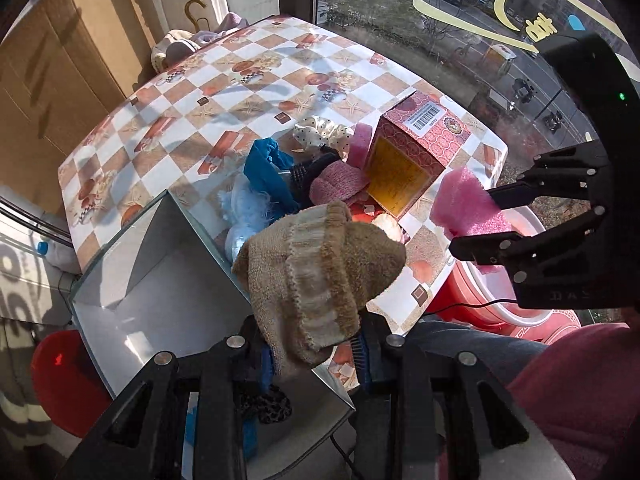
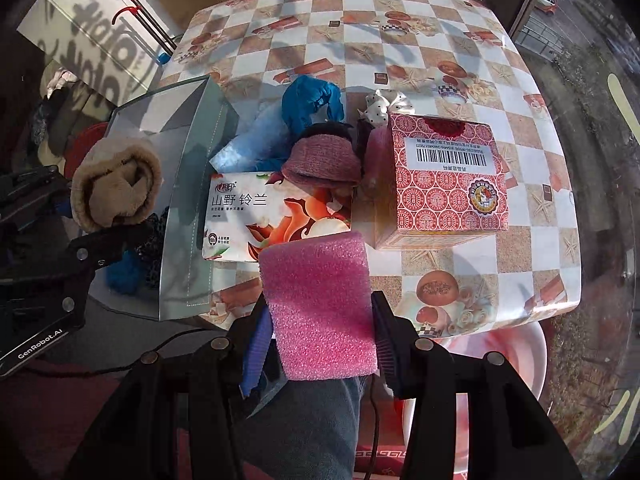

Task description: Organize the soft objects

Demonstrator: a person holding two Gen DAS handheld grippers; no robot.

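Left gripper clamps a beige sock above a grey bin; right gripper pinches pink foam. Loose grips could drop either outside.

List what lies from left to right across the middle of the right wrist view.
Beige knit sock in the left gripper → grey bin → tissue pack → mauve knit piece → red patterned box.

Bright window sunlight, hard shadows, sharp focus, fisheye-bent dark edges.
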